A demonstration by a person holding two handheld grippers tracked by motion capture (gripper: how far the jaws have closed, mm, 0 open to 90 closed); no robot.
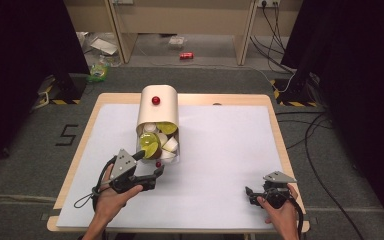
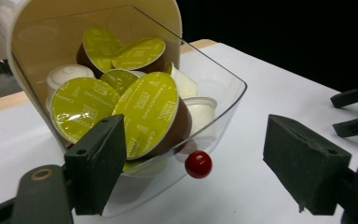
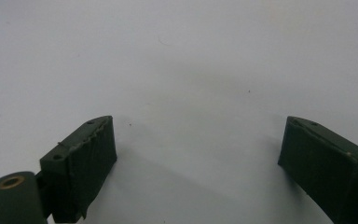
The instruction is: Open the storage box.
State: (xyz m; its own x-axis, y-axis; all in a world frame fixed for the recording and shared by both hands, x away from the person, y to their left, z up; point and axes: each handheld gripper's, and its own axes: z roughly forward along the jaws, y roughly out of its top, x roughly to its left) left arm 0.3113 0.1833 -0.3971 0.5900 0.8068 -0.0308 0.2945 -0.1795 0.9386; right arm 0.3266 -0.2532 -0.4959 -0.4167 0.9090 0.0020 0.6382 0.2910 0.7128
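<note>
White sheeting is covering the wooden tabletop (image 1: 215, 150) we are working at, with dark curtains and trailing cables around it. Near the middle, a cream dispenser (image 1: 158, 107) with a red knob is standing, its clear tray (image 2: 223, 100) tilting open toward us and brimming with coffee capsules (image 2: 151, 114), some green-lidded, some white. We are holding the left claw (image 1: 152, 175) just at the tray's front edge, jaws standing wide apart with nothing between them; one jaw is sitting close against the clear wall, the other well off to the side. A small red ball handle (image 2: 198, 164) is sticking out from the tray's front. We are resting the right claw (image 1: 252, 194) far off on the tabletop, jaws spread apart over bare white sheet.
</note>
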